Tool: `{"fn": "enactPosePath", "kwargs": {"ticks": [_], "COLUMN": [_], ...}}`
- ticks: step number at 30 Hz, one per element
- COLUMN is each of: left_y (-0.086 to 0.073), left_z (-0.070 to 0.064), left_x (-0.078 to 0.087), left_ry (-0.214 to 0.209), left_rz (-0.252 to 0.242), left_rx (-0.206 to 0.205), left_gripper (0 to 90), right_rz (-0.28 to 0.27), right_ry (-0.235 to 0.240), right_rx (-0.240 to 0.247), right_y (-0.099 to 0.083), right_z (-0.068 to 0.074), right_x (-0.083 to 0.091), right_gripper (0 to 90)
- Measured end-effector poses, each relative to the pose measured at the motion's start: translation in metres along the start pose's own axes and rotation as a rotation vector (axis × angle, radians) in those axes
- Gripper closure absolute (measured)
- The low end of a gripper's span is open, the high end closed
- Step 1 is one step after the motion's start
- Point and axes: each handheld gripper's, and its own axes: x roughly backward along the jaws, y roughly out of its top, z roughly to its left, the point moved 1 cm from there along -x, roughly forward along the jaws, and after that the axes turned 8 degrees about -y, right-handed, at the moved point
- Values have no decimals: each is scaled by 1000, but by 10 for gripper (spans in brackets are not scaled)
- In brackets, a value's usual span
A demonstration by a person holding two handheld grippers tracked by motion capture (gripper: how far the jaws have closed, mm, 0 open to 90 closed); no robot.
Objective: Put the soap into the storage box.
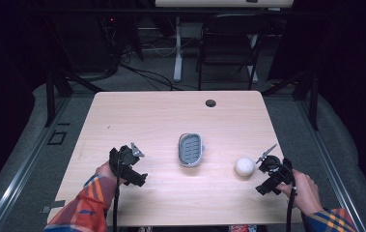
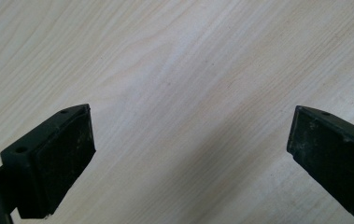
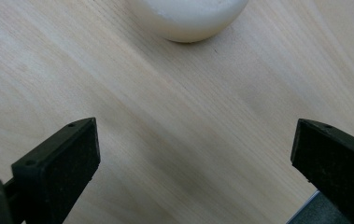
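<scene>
A grey oval soap dish (image 1: 190, 149) sits in the middle of the light wooden table (image 1: 171, 116). A round white soap-like object (image 1: 244, 166) lies to its right. My right gripper (image 1: 266, 170) hovers just right of that white object, jaws wide apart and empty; in the right gripper view (image 3: 191, 135) the white object (image 3: 188, 18) lies beyond the jaws at the top edge. My left gripper (image 1: 128, 164) is held at the table's front left, well away from the dish. Its jaws (image 2: 191, 135) stand open over bare wood.
A dark cable hole (image 1: 210, 103) marks the table's far edge. Behind the table stand a black chair (image 1: 229, 43) and a desk leg (image 1: 177, 48). The table's right edge (image 3: 305, 205) lies close beside my right gripper.
</scene>
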Motion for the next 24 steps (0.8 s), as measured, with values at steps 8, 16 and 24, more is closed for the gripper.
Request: {"fn": "enactPosePath", "kwargs": {"ticks": [8, 16, 24], "left_y": [-2, -2, -9], "left_z": [0, -1, -1], "left_x": [0, -1, 3], "left_ry": [-4, -7, 1], "left_rz": [2, 6, 5], "left_rx": [-2, -3, 12], "left_gripper": [8, 8, 8], "right_rz": [-8, 38, -4], "right_ry": [8, 7, 37], "right_rx": [-12, 24, 2], "right_y": [1, 6, 16], "right_z": [2, -1, 1], "right_x": [-3, -3, -3], "right_gripper": [21, 26, 7]}}
